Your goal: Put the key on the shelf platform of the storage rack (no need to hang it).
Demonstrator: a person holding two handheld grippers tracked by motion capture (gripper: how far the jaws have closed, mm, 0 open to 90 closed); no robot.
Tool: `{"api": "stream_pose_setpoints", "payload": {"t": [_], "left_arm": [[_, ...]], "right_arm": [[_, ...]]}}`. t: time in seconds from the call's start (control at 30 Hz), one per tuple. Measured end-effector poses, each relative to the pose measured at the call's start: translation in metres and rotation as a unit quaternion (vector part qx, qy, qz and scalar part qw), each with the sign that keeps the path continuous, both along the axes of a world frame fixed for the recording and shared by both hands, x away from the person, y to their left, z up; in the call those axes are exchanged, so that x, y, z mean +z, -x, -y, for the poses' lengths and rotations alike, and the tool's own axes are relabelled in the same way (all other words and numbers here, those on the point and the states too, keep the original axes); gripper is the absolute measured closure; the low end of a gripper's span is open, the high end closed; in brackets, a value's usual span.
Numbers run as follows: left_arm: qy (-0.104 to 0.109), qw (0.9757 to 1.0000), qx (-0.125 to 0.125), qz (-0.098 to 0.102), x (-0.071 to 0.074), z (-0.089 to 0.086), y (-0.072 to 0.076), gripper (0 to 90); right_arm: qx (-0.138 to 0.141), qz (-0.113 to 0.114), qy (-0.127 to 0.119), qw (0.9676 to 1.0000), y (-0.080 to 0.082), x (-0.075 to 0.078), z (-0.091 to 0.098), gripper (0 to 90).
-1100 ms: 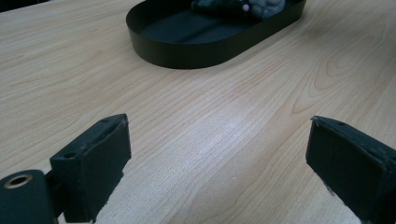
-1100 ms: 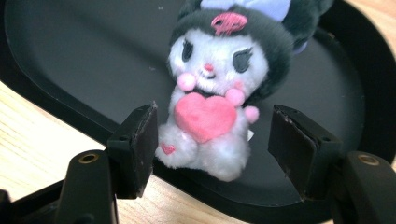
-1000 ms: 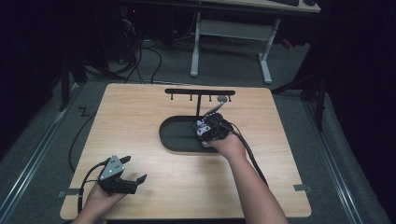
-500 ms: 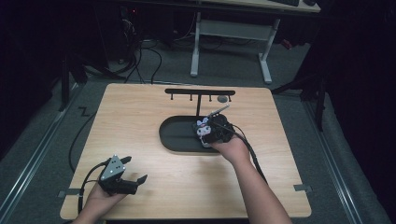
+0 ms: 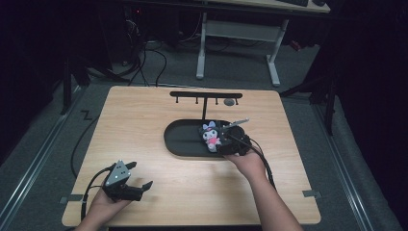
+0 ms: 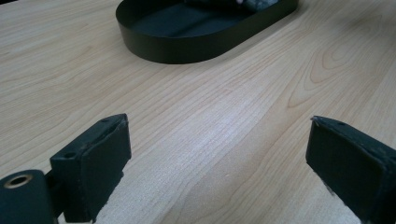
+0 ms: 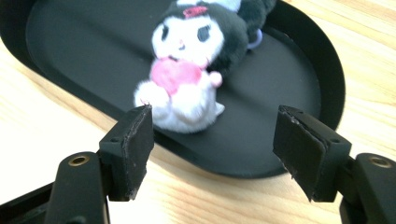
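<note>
Tray (image 5: 183, 139) located near centre of table (image 5: 144, 115), long axis running left to right. Soft toy (image 5: 211, 136) found lying inside tray, toward its right end. Right gripper (image 5: 230, 143) positioned just beside tray's right end, at near rim, close to toy, jaws apart and nothing between them. Rack with pegs (image 5: 206, 96) placed behind tray, toward far edge of table. Left gripper (image 5: 126, 185) held at near left corner of table, well apart from tray. Desk frame (image 5: 235, 38) noted on floor beyond table.
</note>
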State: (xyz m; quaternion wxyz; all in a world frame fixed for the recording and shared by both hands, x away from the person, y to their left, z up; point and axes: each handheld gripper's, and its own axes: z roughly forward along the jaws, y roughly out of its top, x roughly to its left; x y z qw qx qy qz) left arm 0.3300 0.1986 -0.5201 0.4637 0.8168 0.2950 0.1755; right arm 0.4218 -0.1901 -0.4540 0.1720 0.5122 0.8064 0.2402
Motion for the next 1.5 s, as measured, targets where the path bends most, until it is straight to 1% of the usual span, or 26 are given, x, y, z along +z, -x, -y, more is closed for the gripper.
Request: {"api": "stream_pose_setpoints", "payload": {"t": [0.13,0.17,0.3,0.33,0.37,0.47,0.57,0.63,0.67,0.7,0.73,0.77,0.8,0.83,0.87,0.9,0.97,1.03,1.07,1.1,1.13,1.17,1.2,1.27,1.43,1.5], "left_arm": [[-0.002,1.0,-0.001,0.001,-0.001,0.001,0.0,7.5],[-0.002,1.0,-0.001,0.001,-0.001,0.002,-0.001,7.4],[-0.002,1.0,-0.002,0.001,-0.001,0.003,-0.001,7.5],[-0.003,1.0,-0.002,0.0,-0.002,0.003,-0.002,7.4],[-0.003,1.0,-0.002,0.0,-0.002,0.003,-0.002,7.5],[-0.005,1.0,-0.003,0.0,-0.002,0.004,-0.001,7.5],[-0.005,1.0,-0.003,0.0,-0.002,0.005,-0.002,7.5],[-0.005,1.0,-0.003,0.0,-0.002,0.005,-0.002,7.5],[-0.005,1.0,-0.003,0.0,-0.002,0.005,-0.002,7.5],[-0.005,1.0,-0.003,0.0,-0.002,0.005,-0.002,7.5],[-0.004,1.0,-0.003,0.0,-0.002,0.005,-0.002,7.5],[-0.004,1.0,-0.004,0.001,-0.002,0.005,-0.002,7.5],[-0.006,1.0,-0.006,0.0,-0.002,0.006,-0.002,7.5],[-0.006,1.0,-0.006,0.0,-0.002,0.006,-0.002,7.5],[-0.007,0.9999,-0.008,0.0,-0.002,0.006,-0.002,7.5],[-0.006,0.9999,-0.009,0.001,-0.002,0.007,-0.002,7.5],[-0.005,0.9999,-0.009,0.0,-0.002,0.007,-0.001,7.5],[-0.003,0.9999,-0.01,0.001,-0.002,0.007,-0.001,7.5],[0.001,0.9999,-0.011,0.002,-0.001,0.007,-0.001,7.5],[0.001,0.9999,-0.011,0.002,-0.001,0.007,-0.001,7.5],[0.001,0.9999,-0.013,0.006,-0.001,0.009,0.0,7.5],[0.0,0.9999,-0.014,0.006,-0.001,0.009,0.0,7.5],[0.0,0.9999,-0.014,0.006,-0.001,0.009,0.0,7.5],[0.0,0.9999,-0.015,0.007,0.0,0.01,0.001,7.5],[-0.002,0.9998,-0.016,0.009,0.001,0.01,0.002,7.5],[0.002,0.9999,-0.014,0.01,0.001,0.008,0.001,7.5]], "right_arm": [[-0.001,0.015,-0.017,0.9997,0.01,-0.004,0.009,28.8],[0.001,0.025,-0.022,0.9994,0.017,-0.007,0.013,28.8],[0.003,0.035,-0.026,0.9991,0.027,-0.013,0.019,29.1],[0.004,0.044,-0.031,0.9985,0.034,-0.017,0.023,30.7],[0.004,0.044,-0.031,0.9985,0.034,-0.017,0.023,30.7],[0.0,0.064,-0.044,0.997,0.047,-0.025,0.031,31.2],[-0.003,0.072,-0.046,0.9963,0.055,-0.029,0.034,31.0],[-0.001,0.084,-0.047,0.9953,0.062,-0.032,0.036,30.4],[0.0,0.094,-0.049,0.9943,0.071,-0.035,0.038,29.9],[0.0,0.094,-0.049,0.9943,0.071,-0.035,0.038,29.9],[0.006,0.113,-0.048,0.9925,0.08,-0.039,0.039,29.2],[0.006,0.113,-0.048,0.9925,0.08,-0.039,0.039,29.2],[0.001,0.13,-0.044,0.9906,0.089,-0.044,0.04,29.2],[0.001,0.13,-0.044,0.9906,0.089,-0.044,0.04,29.2],[0.002,0.137,-0.045,0.9896,0.093,-0.046,0.04,29.1],[0.004,0.135,-0.049,0.9896,0.101,-0.051,0.04,28.2],[0.007,0.141,-0.052,0.9886,0.105,-0.053,0.039,27.4],[0.004,0.161,-0.058,0.9852,0.12,-0.058,0.04,26.9],[-0.001,0.179,-0.057,0.9821,0.135,-0.061,0.044,27.3],[-0.001,0.179,-0.057,0.9821,0.135,-0.061,0.044,27.3],[0.006,0.188,-0.046,0.9811,0.145,-0.056,0.048,26.6],[-0.003,0.199,-0.047,0.9788,0.149,-0.056,0.051,26.8],[-0.003,0.199,-0.047,0.9788,0.149,-0.056,0.051,26.8],[-0.015,0.192,-0.082,0.9779,0.15,-0.057,0.059,26.7],[-0.024,0.193,-0.078,0.9778,0.146,-0.058,0.06,26.8],[-0.022,0.193,-0.076,0.978,0.145,-0.059,0.059,26.8]]}}
